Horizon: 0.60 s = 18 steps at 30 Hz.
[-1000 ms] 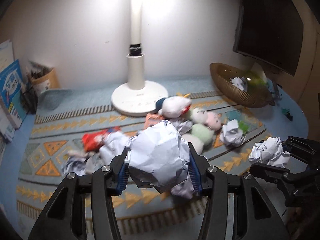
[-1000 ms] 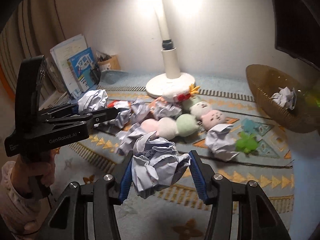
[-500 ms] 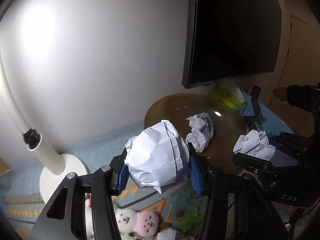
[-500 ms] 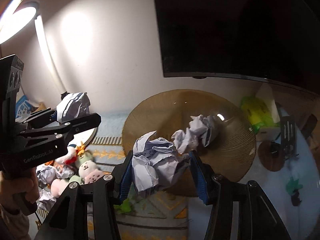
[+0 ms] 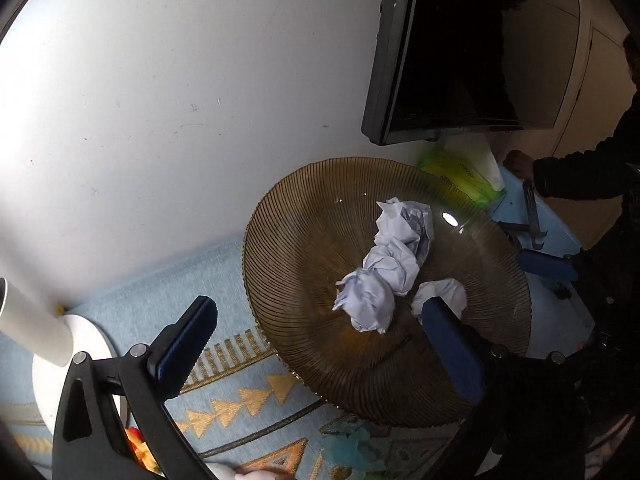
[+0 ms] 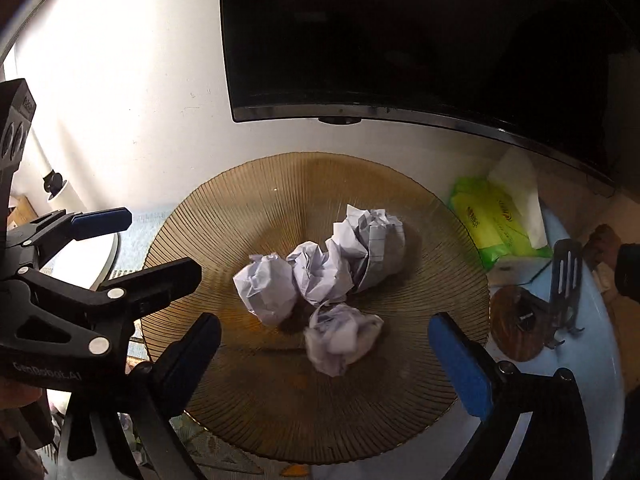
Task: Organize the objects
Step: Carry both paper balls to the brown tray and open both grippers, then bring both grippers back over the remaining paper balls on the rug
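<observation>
Both tools spread wide and empty, left tool (image 5: 320, 334) and right tool (image 6: 326, 354) above the ribbed amber glass bowl (image 6: 240, 208) on the table, four crumpled white paper balls (image 6: 320, 266) clustered inside (nearest one blurred).

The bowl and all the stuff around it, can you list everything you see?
Bowl: one, brown ribbed, on the rug by the wall.
Paper balls: four, white, crumpled, inside the bowl.
Screen: one, black, on the wall above.
Tissue pack: one, green-yellow, right of the bowl.
Lamp base: one, white, left of the bowl.
Rug: one, blue with orange triangles, beneath.
Left tool: one, black with blue pads, open, empty.
Right tool: one, black with blue pads, open, empty.
</observation>
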Motion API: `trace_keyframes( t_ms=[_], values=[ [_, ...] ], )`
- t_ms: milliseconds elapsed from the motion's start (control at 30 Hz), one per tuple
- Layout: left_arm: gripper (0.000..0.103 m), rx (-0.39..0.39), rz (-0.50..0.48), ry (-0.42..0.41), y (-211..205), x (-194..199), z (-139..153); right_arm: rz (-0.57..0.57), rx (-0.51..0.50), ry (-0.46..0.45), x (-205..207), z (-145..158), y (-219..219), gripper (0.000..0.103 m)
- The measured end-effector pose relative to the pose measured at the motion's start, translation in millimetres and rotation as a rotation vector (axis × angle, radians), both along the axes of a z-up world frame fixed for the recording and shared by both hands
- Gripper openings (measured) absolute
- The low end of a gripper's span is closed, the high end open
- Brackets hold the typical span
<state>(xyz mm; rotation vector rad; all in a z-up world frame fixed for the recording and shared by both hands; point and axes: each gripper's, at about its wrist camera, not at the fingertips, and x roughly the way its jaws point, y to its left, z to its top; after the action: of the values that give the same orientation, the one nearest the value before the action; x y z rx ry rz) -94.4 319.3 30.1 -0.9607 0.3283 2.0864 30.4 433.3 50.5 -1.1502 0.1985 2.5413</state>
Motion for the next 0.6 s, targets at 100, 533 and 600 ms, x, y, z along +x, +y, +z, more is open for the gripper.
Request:
trace_keyframes(
  t_ms=[100,533,600],
  values=[
    [0.103,-0.014,0.013,0.035,-6.6,3.4,6.2,0.005,-0.008,0.015,3.4,6.4,-6.9,0.103],
    [0.103,-0.048,0.123,0.126,-102.3,15.1,41.6,0.076,-0.104,0.079,17.8,22.8,-76.1,0.103],
    [0.103,-0.056,0.143,0.147,-127.7,18.4,46.0,0.102,-0.107,0.095,19.0,24.9,-94.1,0.103]
  ],
)
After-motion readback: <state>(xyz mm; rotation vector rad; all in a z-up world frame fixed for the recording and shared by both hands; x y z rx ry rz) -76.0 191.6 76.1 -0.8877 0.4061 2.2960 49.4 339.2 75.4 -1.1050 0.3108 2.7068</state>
